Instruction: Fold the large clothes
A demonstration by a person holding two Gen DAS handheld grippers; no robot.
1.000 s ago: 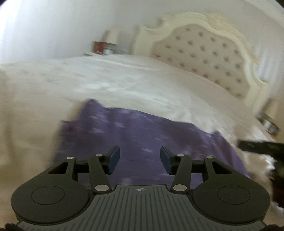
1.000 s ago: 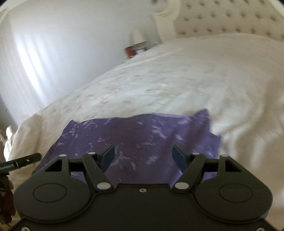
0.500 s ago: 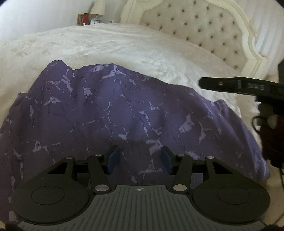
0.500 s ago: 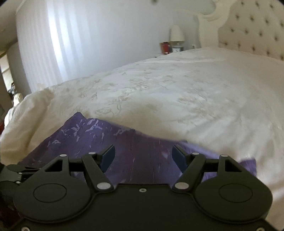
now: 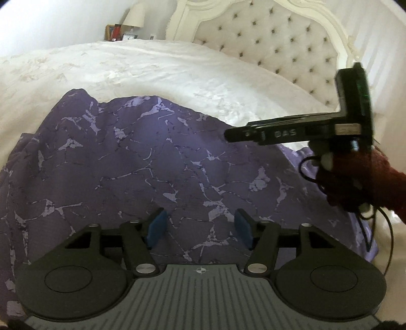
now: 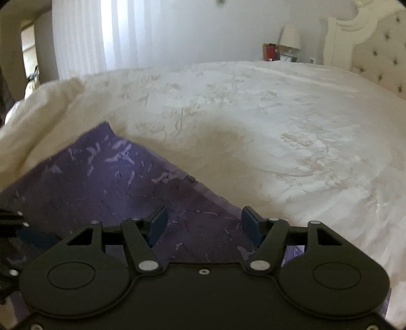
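Observation:
A large purple garment with a pale marbled print (image 5: 157, 162) lies spread on the white bedspread (image 5: 157, 68). My left gripper (image 5: 200, 228) is open and empty, low over the garment's near part. My right gripper (image 6: 204, 226) is open and empty, over the garment's right edge (image 6: 106, 177). The right gripper's body also shows in the left wrist view (image 5: 291, 132), held by a hand in a red sleeve above the garment's right side.
A cream tufted headboard (image 5: 279, 38) stands at the back right. A nightstand with a lamp (image 5: 134, 17) and small items is behind the bed. A curtained window (image 6: 101, 38) is on the far wall. The bedspread bunches up at the left (image 6: 43, 106).
Both grippers have come in lower and closer over the garment. The right gripper has swung right, toward the garment's edge, and now stands higher in the left wrist view. Both stayed open.

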